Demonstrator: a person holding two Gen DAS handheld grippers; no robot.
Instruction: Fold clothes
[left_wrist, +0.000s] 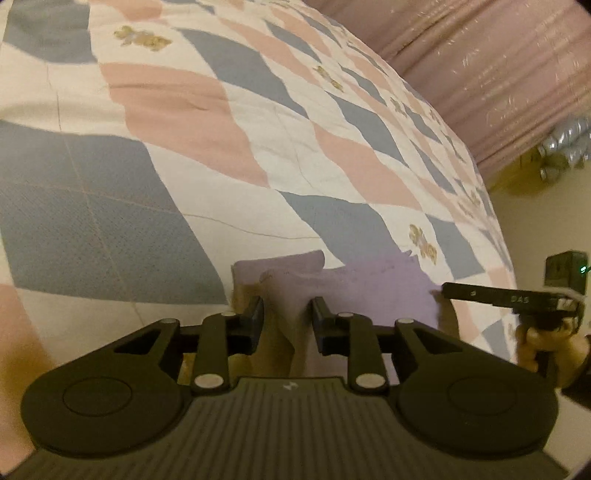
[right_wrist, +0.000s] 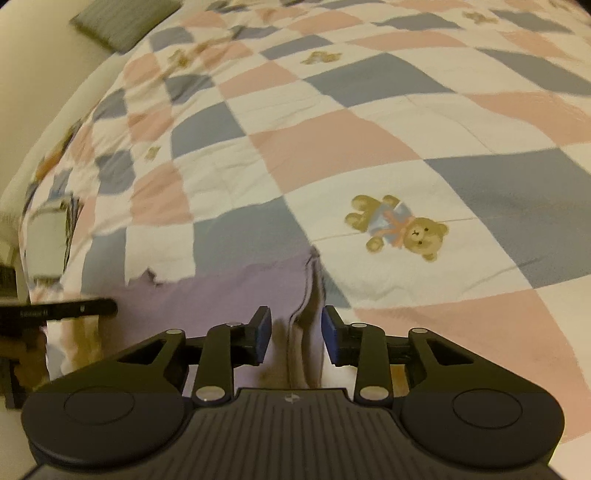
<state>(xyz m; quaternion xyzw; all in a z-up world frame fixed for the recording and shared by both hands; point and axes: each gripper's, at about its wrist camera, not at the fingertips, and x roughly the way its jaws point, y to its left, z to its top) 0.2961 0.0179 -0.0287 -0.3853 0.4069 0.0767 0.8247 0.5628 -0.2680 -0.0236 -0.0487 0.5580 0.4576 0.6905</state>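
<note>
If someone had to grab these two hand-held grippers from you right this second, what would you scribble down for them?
Left hand-held gripper: jaws apart, a fold of the lilac garment between them; whether they pinch it is unclear.
Right hand-held gripper: jaws apart too, the garment's seamed edge running between them.
The garment hangs off the near edge of the checked quilt, stretched between both grippers.
Done: both ends of the garment are lined up in the grippers.
Left: lay it flat on the quilt, then fold it. No finished fold is visible yet.
</note>
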